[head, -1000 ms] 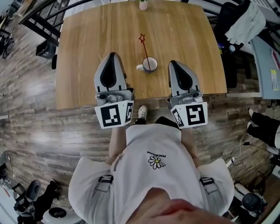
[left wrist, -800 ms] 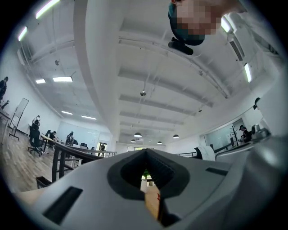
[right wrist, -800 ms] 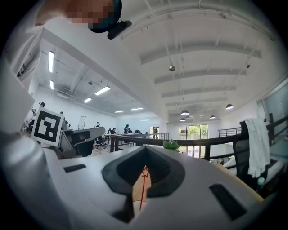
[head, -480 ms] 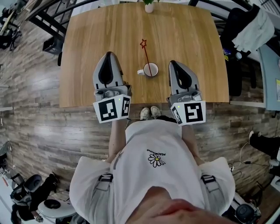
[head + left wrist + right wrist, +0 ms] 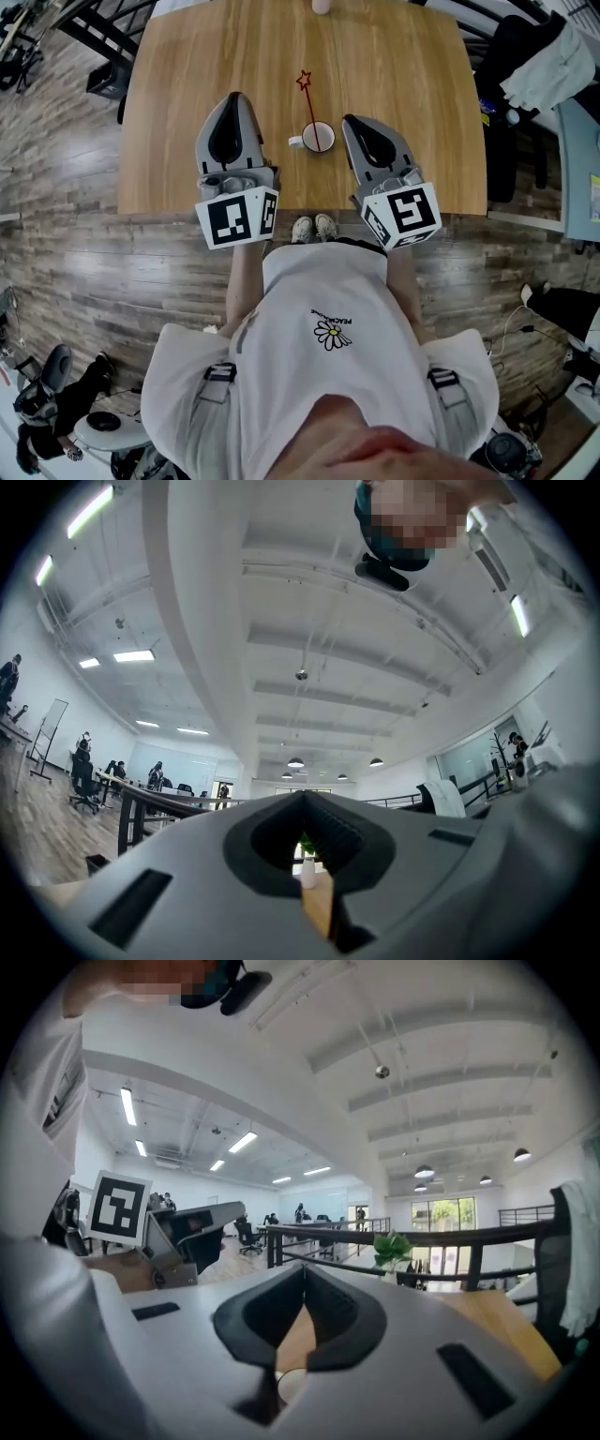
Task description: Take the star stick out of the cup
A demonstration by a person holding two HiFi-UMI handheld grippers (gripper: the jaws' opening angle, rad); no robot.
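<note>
Held the left claw (image 5: 234,97) and the right claw (image 5: 349,121) low over the near half of the wooden desk (image 5: 412,84), each clenched tip to tip and grasping nothing. Flanked the white cup (image 5: 318,137) on both sides: right claw just beside it, left claw a little farther off, neither touching. Found the cup upright on the desk, handle turned left, with the red star stick (image 5: 307,103) resting inside and leaning away toward the far left, star end well above the rim. Spotted at the desk's far edge, mostly cut off: a small pale vase (image 5: 321,6). Glimpsed through the hollow behind the closed tips of the left claw (image 5: 302,796): a strip of desk and that vase (image 5: 307,872), topped with a green sprig. Glimpsed beneath the closed tips of the right claw (image 5: 304,1269): a slice of the cup (image 5: 291,1383), with the left claw's marker cube (image 5: 119,1208) off to the left. Wore a white shirt (image 5: 323,291) with a daisy print; planted pale shoes (image 5: 312,227) on the plank floor (image 5: 94,272) just off the desk's near edge.
</note>
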